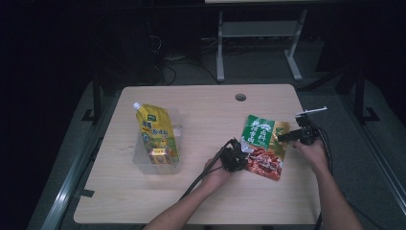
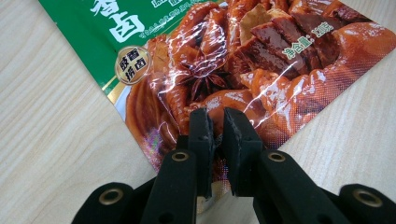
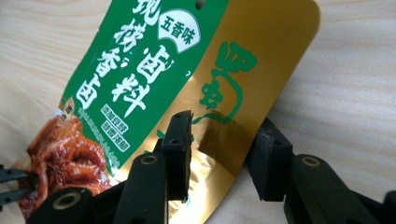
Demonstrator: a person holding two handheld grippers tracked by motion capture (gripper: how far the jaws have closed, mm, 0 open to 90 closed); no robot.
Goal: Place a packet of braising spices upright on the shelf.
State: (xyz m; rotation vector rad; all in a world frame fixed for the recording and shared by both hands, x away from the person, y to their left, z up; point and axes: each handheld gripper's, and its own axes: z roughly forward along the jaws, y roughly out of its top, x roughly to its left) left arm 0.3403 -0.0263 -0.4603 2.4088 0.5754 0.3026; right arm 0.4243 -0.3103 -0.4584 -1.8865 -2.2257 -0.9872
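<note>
Jaws of two grippers at one packet [image 1: 262, 146], one pouch [image 1: 156, 133], one tub [image 1: 175, 165]

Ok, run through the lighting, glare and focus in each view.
High view: dim and soft, the room behind near black, table lit. Left gripper view: bright and sharp, white glare streaks on the packet. Right gripper view: the packet's gold edge shines like a mirror, print crisp, near jaws slightly soft.

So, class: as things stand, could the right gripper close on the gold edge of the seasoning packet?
Probably yes: the right gripper already straddles the seasoning packet at its gold edge, and nothing blocks its jaws.
</note>
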